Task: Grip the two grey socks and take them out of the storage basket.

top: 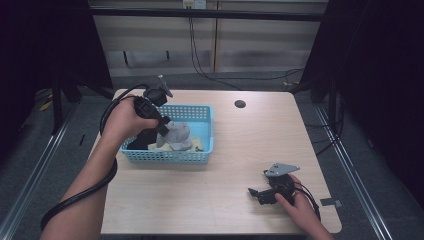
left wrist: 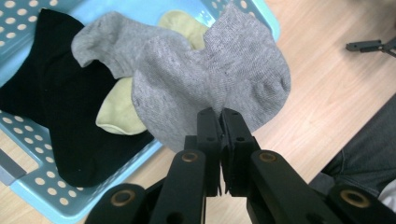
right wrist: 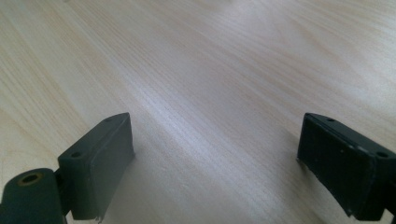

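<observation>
Wooden table (top: 235, 145): one blue basket (top: 200, 156), one grey sock (left wrist: 205, 74), one black (left wrist: 56, 107), one yellow (left wrist: 119, 114).

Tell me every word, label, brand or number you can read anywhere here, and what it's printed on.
None can be read: no writing shows on the grey sock, the blue basket, the black sock, the yellow sock or the table.
The small pale fittings on the back wall are too blurred to tell.

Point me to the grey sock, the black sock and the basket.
grey sock (left wrist: 187, 79): left gripper view, middle of the fabric.
black sock (left wrist: 60, 93): left gripper view, middle of the sock.
basket (top: 165, 156): high view, near wall.
</observation>
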Motion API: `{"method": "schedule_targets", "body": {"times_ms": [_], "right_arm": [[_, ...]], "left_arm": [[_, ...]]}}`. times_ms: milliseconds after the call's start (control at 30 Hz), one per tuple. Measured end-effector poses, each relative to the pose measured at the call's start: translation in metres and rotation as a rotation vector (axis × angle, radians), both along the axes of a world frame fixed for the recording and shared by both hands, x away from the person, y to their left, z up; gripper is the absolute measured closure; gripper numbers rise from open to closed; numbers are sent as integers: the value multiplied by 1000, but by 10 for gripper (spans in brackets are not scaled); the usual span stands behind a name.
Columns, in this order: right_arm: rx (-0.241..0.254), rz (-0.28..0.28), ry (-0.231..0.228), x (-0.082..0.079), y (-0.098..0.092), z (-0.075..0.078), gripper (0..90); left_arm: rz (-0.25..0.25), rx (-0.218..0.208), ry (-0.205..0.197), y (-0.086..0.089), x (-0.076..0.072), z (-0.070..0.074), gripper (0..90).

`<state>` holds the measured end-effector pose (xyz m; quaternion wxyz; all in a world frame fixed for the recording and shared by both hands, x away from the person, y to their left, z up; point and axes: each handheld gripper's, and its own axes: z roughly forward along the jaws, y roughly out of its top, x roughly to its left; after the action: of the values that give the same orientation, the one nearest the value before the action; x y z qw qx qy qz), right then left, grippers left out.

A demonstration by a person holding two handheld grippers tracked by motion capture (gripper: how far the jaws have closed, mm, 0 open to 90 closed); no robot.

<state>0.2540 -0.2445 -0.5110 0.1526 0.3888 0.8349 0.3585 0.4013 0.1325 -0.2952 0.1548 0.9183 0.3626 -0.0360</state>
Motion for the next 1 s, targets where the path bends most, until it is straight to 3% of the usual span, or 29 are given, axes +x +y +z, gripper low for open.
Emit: {"method": "schedule_targets", "body": {"times_ms": [433,1000], "right_arm": [[-2,-1,-1,0,0,0,99],[-1,0,1,1,0,0,99]], "left_arm": [[-95,-40,19,-8,-30,2,870],[-207,-55,65,-37,-62,-31,867]]}}
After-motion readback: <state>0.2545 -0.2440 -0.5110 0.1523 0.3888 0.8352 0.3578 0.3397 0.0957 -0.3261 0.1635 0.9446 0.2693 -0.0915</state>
